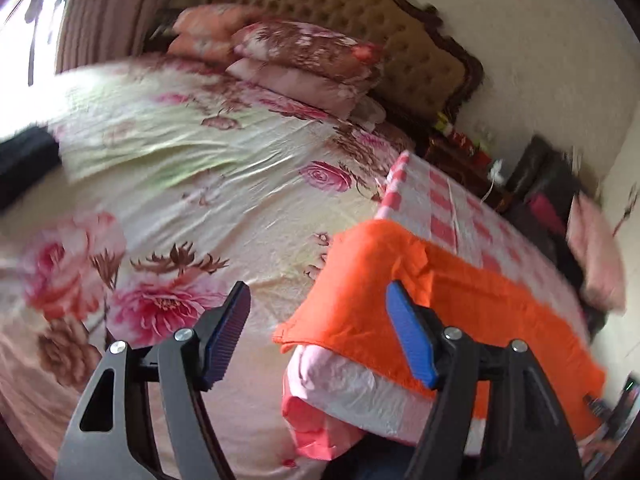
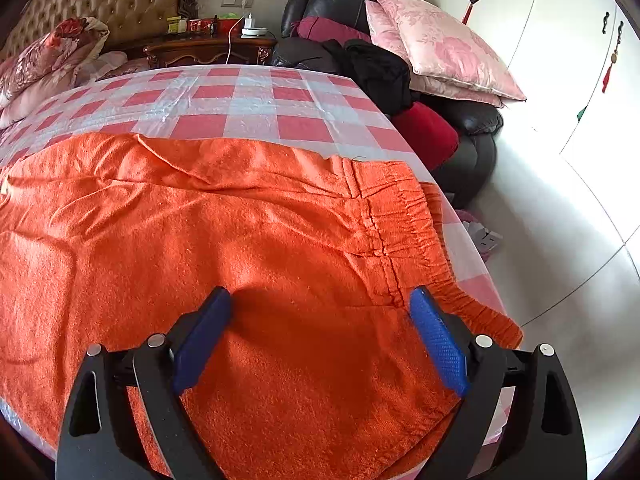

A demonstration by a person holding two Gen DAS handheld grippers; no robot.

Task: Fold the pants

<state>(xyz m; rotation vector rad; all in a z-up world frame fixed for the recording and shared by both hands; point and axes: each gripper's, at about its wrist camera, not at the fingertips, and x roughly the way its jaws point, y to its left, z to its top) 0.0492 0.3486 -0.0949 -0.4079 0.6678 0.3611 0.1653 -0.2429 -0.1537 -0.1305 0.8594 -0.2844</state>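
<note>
Bright orange pants (image 2: 240, 240) lie spread flat on a table with a red-and-white checked cloth (image 2: 248, 96). Their elastic waistband (image 2: 404, 216) is at the right, near the table's right edge. My right gripper (image 2: 320, 300) is open and empty, hovering just above the pants near the waistband. In the left wrist view the pants' leg end (image 1: 360, 280) hangs slightly over the table's left end. My left gripper (image 1: 318, 300) is open and empty, held just off that end of the pants, its right finger (image 1: 408, 332) in front of the cloth.
A bed with a floral sheet (image 1: 180, 168) and stacked pillows (image 1: 304, 60) stands to the left of the table. A black sofa with pink cushions (image 2: 440, 48) and dark clothes stands at the far right. A wooden nightstand (image 2: 208, 48) stands behind the table. White floor (image 2: 560, 240) lies to the right.
</note>
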